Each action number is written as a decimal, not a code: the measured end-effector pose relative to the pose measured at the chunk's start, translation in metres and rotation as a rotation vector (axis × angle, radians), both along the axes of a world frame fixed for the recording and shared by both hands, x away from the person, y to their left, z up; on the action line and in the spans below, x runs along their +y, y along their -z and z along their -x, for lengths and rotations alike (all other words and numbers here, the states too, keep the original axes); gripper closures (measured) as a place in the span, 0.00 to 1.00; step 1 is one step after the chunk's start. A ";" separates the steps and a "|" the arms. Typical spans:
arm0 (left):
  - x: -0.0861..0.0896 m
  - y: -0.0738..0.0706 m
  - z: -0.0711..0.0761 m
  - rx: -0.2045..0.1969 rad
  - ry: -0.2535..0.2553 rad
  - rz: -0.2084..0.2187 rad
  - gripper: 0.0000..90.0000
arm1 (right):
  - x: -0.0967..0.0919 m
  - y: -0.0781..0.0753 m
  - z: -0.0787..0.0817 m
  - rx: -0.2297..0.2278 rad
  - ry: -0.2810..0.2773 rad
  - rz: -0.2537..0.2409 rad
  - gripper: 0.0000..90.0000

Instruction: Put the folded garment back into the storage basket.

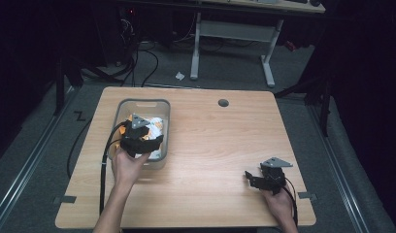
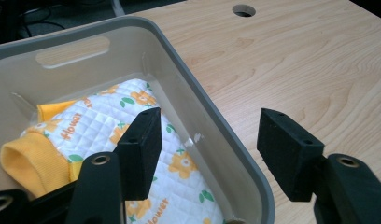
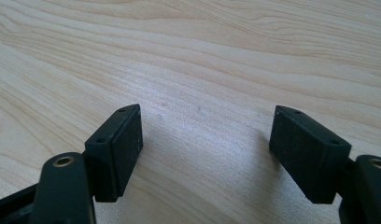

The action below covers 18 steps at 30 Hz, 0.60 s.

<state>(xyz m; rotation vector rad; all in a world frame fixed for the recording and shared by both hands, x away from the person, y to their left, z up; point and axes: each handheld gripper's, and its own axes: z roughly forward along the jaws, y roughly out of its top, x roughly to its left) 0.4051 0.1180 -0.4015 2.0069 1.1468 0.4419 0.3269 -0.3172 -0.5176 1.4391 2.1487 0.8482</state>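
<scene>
Left gripper view has our left gripper [image 2: 209,149] with jaws spread and empty, straddling the near wall of the grey bin [image 2: 212,112]; one jaw hangs over the quilted flower-print garment [image 2: 132,135] lying inside. We judge a closing pinch could catch the wall and drag the bin. At four o'clock on the table [image 1: 210,145], our right gripper [image 1: 256,178] sits spread over bare wood.

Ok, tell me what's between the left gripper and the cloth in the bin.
The bin's near wall: the open left gripper straddles it, one jaw over the cloth, the other outside over the table. Nothing covers the cloth.
</scene>
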 end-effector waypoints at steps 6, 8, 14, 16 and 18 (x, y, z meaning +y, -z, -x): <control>-0.004 0.002 0.006 0.002 0.014 0.006 0.45 | 0.000 0.000 0.000 0.000 0.000 0.000 0.29; -0.006 0.003 0.008 -0.004 0.017 -0.001 0.45 | 0.000 0.000 0.000 0.000 0.000 0.000 0.29; -0.011 0.006 0.014 -0.009 0.036 0.001 0.45 | 0.000 0.000 0.000 0.001 0.000 0.001 0.29; -0.013 0.007 0.015 -0.006 0.041 0.004 0.45 | 0.000 0.000 0.000 0.001 0.000 0.001 0.29; -0.014 0.009 0.017 0.004 0.047 0.011 0.45 | 0.000 0.000 0.000 0.001 0.000 0.001 0.29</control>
